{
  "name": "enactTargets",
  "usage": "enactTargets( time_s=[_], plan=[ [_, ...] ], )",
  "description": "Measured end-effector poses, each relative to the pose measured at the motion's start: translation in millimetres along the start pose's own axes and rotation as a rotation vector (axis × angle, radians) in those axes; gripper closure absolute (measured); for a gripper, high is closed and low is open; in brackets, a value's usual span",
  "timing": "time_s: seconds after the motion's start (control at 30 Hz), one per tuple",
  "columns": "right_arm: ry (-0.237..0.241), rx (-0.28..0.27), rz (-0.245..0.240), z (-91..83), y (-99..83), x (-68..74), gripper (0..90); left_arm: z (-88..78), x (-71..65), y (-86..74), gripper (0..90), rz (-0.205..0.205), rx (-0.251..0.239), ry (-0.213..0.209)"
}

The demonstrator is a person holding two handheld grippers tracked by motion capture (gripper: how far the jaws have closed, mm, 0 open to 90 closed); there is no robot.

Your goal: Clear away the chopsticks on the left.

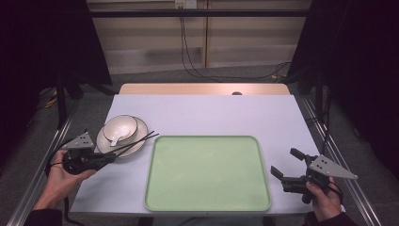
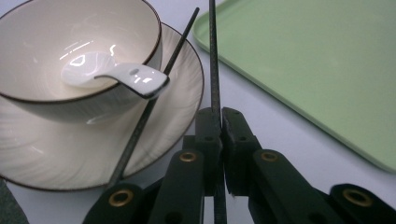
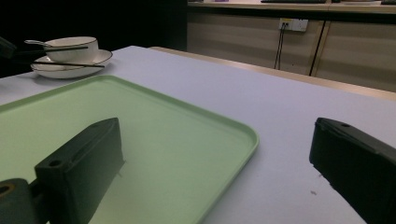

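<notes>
Dim room, dark at the sides, the table [image 1: 207, 113] evenly lit from above — white glare on the spoon [image 2: 112, 73] in the bowl [image 2: 56, 46], near jaws soft and blurred in both gripper views.

No text, label, brand, number or sign can be read in these pictures. The bowl [image 2: 70, 56], the plate [image 2: 182, 88], the spoon [image 2: 116, 74] and the green tray [image 1: 207, 172] carry no writing. The wall socket [image 3: 293, 24] in the right gripper view is too small and blurred to show any marking.
</notes>
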State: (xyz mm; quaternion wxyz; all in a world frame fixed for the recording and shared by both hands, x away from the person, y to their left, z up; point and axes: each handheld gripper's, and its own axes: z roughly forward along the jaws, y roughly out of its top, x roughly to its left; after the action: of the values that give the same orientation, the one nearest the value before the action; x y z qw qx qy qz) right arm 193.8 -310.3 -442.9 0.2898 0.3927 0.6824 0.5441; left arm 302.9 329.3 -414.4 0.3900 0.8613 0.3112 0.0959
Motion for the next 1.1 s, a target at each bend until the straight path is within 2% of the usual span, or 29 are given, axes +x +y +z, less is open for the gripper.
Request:
enactTargets(
  time_s=[0.03, 0.1, 0.17, 0.2, 0.23, 0.4, 0.5, 0.7, 0.8, 0.87, 0.9, 0.93, 1.0, 1.1],
  plan=[
    [-0.001, 0.002, 0.003, -0.1, 0.1, 0.5, 2.3, 0.0, 0.0, 0.0, 86.0, 0.0, 0.0, 0.0],
    [-0.002, 0.001, 0.011, 0.0, 0.2, 1.2, 2.3, -1.0, -6.0, -0.3, 85.9, -0.029, 0.009, 0.001],
    [-0.003, 0.003, 0.013, 0.2, 0.0, 1.1, 2.3, -2.2, -13.9, 0.3, 85.9, -0.047, -0.002, 0.007],
    [-0.003, 0.001, 0.012, 0.2, 0.1, 0.9, 2.4, -2.8, -22.7, 1.4, 86.0, -0.062, -0.014, 0.014],
    [-0.003, 0.001, 0.012, 0.2, 0.1, 0.9, 2.4, -2.8, -22.7, 1.4, 85.9, -0.062, -0.014, 0.014],
    [0.003, 0.003, 0.008, -0.2, 0.0, 0.6, 2.4, 0.0, -41.7, 5.2, 86.0, -0.1, -0.024, 0.009],
    [-0.002, -0.001, 0.008, -0.1, 0.2, 1.0, 2.4, 2.6, -51.1, 6.1, 86.0, -0.125, -0.025, 0.038],
    [0.006, 0.003, -0.001, 0.4, 0.0, 1.0, 2.4, 9.8, -72.2, 4.8, 86.0, -0.186, -0.025, 0.047],
    [0.002, 0.002, 0.005, 0.2, 0.1, 1.0, 2.4, 12.3, -81.5, 4.6, 86.0, -0.202, -0.041, 0.043],
    [0.004, 0.001, 0.003, 0.3, 0.2, 1.5, 2.4, 13.8, -89.2, 5.7, 86.0, -0.208, -0.026, 0.059],
    [0.002, 0.005, 0.005, 0.1, 0.2, 1.9, 2.4, 13.8, -98.6, 7.9, 86.0, -0.208, -0.028, 0.054],
    [0.002, 0.005, 0.005, 0.1, 0.2, 1.9, 2.4, 13.8, -98.6, 7.9, 86.0, -0.208, -0.028, 0.054],
    [0.002, 0.002, -0.002, 0.4, 0.1, 1.2, 2.4, 14.8, -107.0, 10.3, 86.0, -0.228, -0.046, 0.069],
    [0.005, 0.006, -0.005, 0.0, 0.2, 1.2, 2.4, 20.5, -114.8, 13.9, 85.9, -0.314, -0.079, 0.098]
  ],
)
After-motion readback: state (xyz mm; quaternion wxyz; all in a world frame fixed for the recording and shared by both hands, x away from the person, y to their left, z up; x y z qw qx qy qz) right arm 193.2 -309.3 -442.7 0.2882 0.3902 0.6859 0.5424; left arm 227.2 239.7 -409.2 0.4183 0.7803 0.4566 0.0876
